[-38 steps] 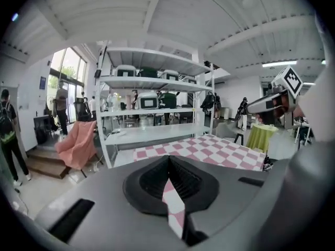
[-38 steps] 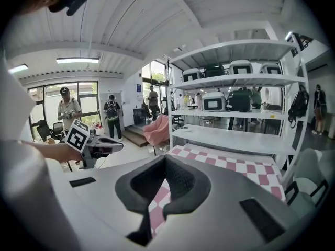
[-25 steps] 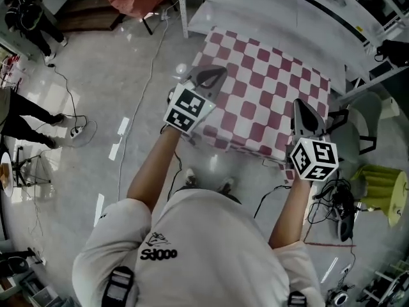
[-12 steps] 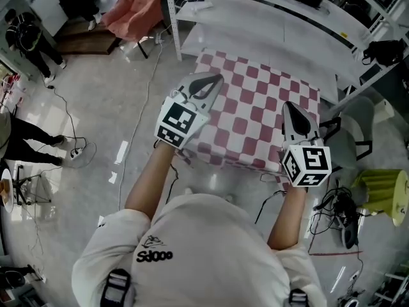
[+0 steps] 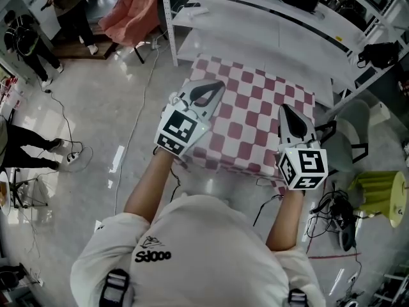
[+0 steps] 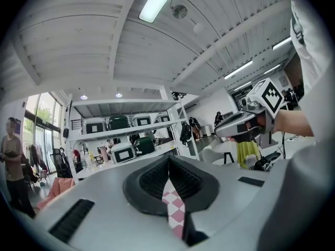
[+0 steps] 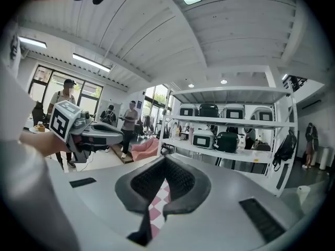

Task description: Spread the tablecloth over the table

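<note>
One red-and-white chequered fabric tablecloth (image 5: 255,117) is spread flat directly in front of the one white metal shelf rack (image 5: 268,24). Two grippers hold its edge farthest from the rack. The left gripper (image 5: 216,85) and the right gripper (image 5: 284,110) each have their jaws clamped together on a pinched fold of cloth.

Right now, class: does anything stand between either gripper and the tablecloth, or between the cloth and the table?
Nothing visible does. The left gripper and the right gripper are both shut on the tablecloth, checked fabric pinched in each. The cloth hides the table top, so that cannot be checked.
</note>
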`<state>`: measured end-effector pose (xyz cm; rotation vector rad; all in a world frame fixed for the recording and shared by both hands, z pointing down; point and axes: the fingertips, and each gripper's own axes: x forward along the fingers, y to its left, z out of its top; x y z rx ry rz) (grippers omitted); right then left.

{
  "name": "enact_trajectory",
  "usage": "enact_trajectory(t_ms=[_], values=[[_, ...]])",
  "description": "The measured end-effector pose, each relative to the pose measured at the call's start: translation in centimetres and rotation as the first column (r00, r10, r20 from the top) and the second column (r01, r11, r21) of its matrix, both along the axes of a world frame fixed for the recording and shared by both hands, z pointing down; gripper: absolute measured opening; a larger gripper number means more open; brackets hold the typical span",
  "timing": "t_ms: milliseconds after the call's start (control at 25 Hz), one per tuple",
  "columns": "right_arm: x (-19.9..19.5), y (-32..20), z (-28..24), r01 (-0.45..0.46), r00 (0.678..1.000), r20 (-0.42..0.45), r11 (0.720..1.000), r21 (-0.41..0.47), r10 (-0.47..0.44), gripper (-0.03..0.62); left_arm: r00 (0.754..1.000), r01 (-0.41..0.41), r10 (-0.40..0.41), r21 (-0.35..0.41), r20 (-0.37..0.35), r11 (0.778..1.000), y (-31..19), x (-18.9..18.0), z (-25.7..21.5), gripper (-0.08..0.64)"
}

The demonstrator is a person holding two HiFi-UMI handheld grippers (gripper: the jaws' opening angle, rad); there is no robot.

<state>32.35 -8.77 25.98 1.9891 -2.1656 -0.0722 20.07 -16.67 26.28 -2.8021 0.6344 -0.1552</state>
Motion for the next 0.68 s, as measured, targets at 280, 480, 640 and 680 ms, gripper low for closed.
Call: enact_trajectory(t_ms=[280, 480, 640, 680], values=[[0.0, -0.1, 0.5, 0.007, 1.0, -0.008, 1.0, -0.017, -0.007, 0.015, 1.0, 0.004, -0.004, -0.013, 0.007, 1.0, 0.1, 0.1, 0.5, 0.029], [0.1, -0.3, 0.9, 0.01, 1.0, -0.013, 1.0, -0.021, -0.011, 0.014, 1.0, 0.002, -0.002, -0.023, 0.016, 1.0, 0.0, 0.2, 1.2, 0.029], [-0.1, -0.4, 1.2, 0.012, 1.0, -0.01, 1.0, -0.027, -0.012, 0.015, 1.0, 0.002, -0.002, -0.032, 0.019, 0.999, -0.1, 0.0, 1.5, 0.029], [-0.1, -0.4, 1.2, 0.013, 1.0, -0.009, 1.0, -0.028, -0.013, 0.015, 1.0, 0.002, -0.001, -0.035, 0.02, 0.999, -0.1, -0.1, 1.6, 0.029]])
